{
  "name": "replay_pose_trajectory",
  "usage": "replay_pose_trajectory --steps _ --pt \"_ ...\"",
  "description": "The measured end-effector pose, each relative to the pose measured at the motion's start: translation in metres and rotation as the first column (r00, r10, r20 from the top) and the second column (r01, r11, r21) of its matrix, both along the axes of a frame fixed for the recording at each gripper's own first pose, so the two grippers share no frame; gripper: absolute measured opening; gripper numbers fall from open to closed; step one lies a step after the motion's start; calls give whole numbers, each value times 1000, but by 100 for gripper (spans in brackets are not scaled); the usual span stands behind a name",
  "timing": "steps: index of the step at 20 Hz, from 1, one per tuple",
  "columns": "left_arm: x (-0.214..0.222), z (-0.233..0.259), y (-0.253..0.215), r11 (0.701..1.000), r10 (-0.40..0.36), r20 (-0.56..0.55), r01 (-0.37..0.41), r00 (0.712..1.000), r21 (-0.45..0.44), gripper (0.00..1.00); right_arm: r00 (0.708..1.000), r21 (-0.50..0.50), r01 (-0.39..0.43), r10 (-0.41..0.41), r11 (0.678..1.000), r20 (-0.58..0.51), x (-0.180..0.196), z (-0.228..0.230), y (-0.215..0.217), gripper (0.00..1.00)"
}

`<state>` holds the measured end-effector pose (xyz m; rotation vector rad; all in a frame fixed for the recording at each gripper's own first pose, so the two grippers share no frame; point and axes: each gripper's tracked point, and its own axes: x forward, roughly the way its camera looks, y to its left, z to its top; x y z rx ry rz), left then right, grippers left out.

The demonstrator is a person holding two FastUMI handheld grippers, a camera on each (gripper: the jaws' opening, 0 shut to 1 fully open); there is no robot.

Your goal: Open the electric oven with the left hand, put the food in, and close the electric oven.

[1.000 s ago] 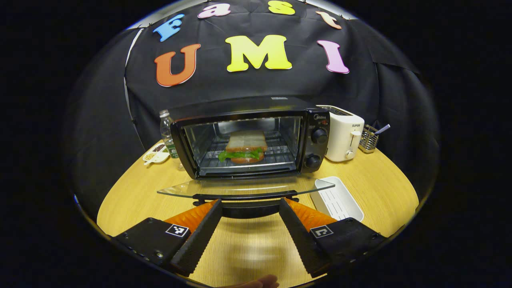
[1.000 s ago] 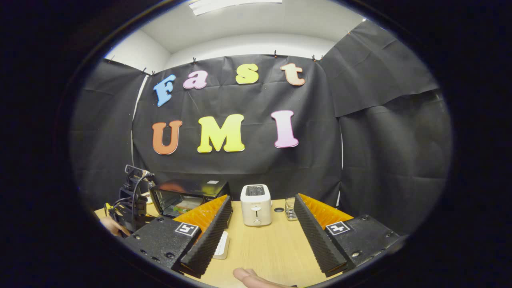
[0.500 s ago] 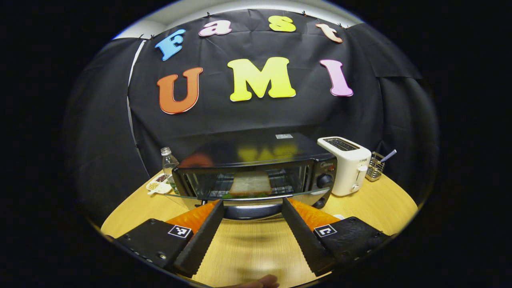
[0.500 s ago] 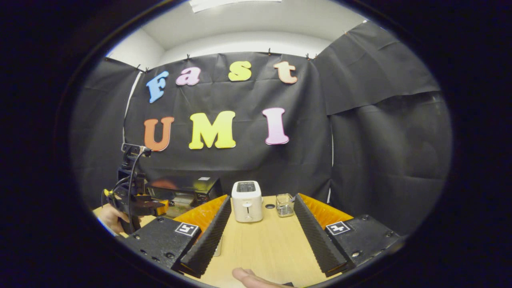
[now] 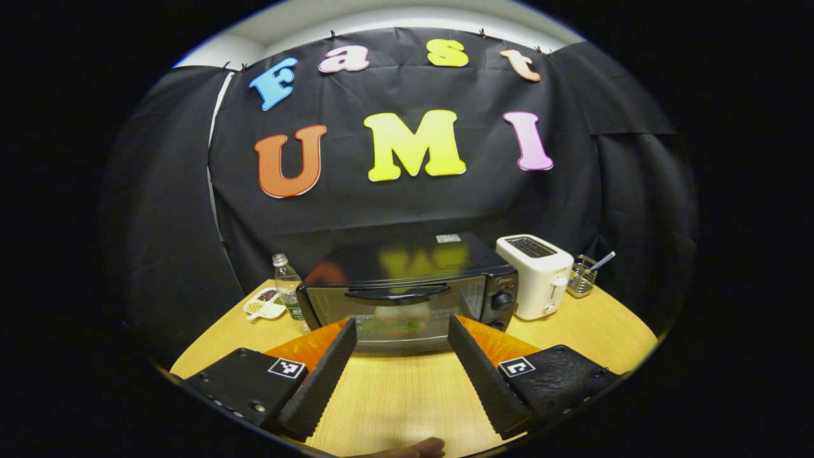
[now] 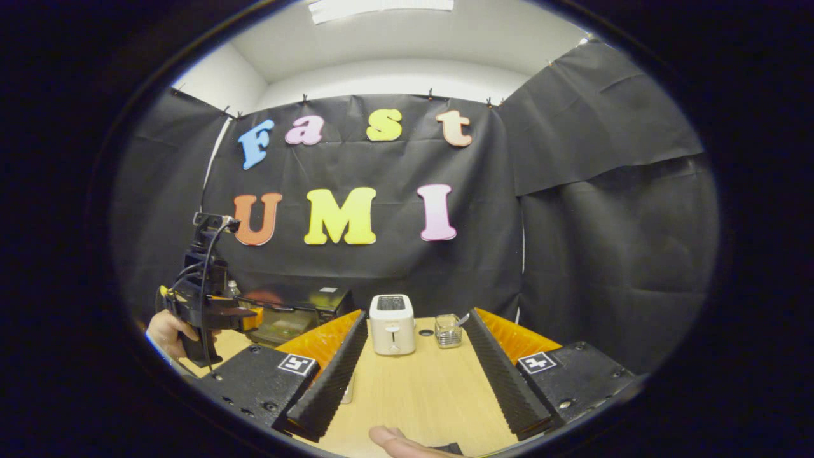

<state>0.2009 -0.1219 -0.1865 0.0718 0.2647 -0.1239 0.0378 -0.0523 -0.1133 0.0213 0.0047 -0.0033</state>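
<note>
Oven (image 5: 407,299) stands on the table (image 5: 394,401) with door shut, sandwich (image 5: 391,326) inside behind the glass, toaster (image 5: 534,277) just right of oven; left gripper (image 5: 399,331) fingers apart, empty, before oven door; right gripper (image 6: 413,324) fingers apart, empty.

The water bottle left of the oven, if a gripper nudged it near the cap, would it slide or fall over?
Probably tip. The water bottle stands upright, tall and narrow on a small base, so a high push would likely topple it. It looks like clear thin plastic, likely light. Once down, its round body would probably roll on the smooth wooden table, maybe into the snack dish beside it.
</note>
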Motion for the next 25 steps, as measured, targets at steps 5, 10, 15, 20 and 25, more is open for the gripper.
replay_pose_trajectory --steps 5,10,15,20,25 --pt "-70 41 16 999 28 83 -25 996 -48 94 1000 15 -13 13 1000 23 -24 5 8 100" --pt "-148 80 45 993 102 181 -88 978 -84 95 998 -23 -22 23 1000 59 -47 20 13 100" --pt "-212 119 65 990 116 268 -88 956 -114 95 997 26 -40 39 999 62 -68 28 22 90" --pt "-258 116 70 991 111 293 -86 950 -99 94 995 48 -73 70 996 67 -84 32 38 89" --pt "-262 97 66 992 85 268 -56 960 -114 94 992 -14 -109 109 994 66 -92 28 53 100"
